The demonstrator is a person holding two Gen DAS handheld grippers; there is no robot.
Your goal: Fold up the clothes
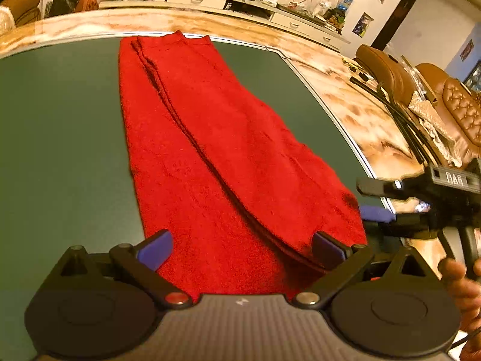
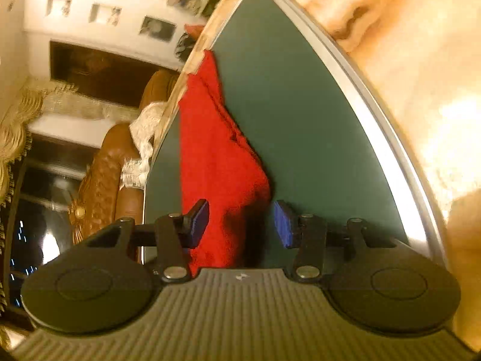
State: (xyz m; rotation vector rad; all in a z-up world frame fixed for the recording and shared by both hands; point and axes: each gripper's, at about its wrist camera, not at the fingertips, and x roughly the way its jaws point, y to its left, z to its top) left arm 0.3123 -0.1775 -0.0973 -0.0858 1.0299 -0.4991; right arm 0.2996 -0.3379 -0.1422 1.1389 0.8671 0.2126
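A long red garment (image 1: 210,138) lies folded lengthwise on the dark green table top (image 1: 60,138), running from the near edge to the far edge. My left gripper (image 1: 240,249) is open, its blue pads (image 1: 156,248) wide apart over the garment's near end. My right gripper (image 2: 240,222) is open too, turned on its side, with the garment's near right corner (image 2: 222,174) between its blue pads (image 2: 200,222) but not pinched. The right gripper also shows in the left wrist view (image 1: 421,198), at the garment's right corner.
The green top has a metal rim (image 1: 345,126) and a marbled surround (image 1: 360,105). Brown leather chairs (image 1: 451,96) stand at the right. A cluttered white sideboard (image 1: 240,0) runs along the far wall. A hand (image 1: 460,288) holds the right gripper.
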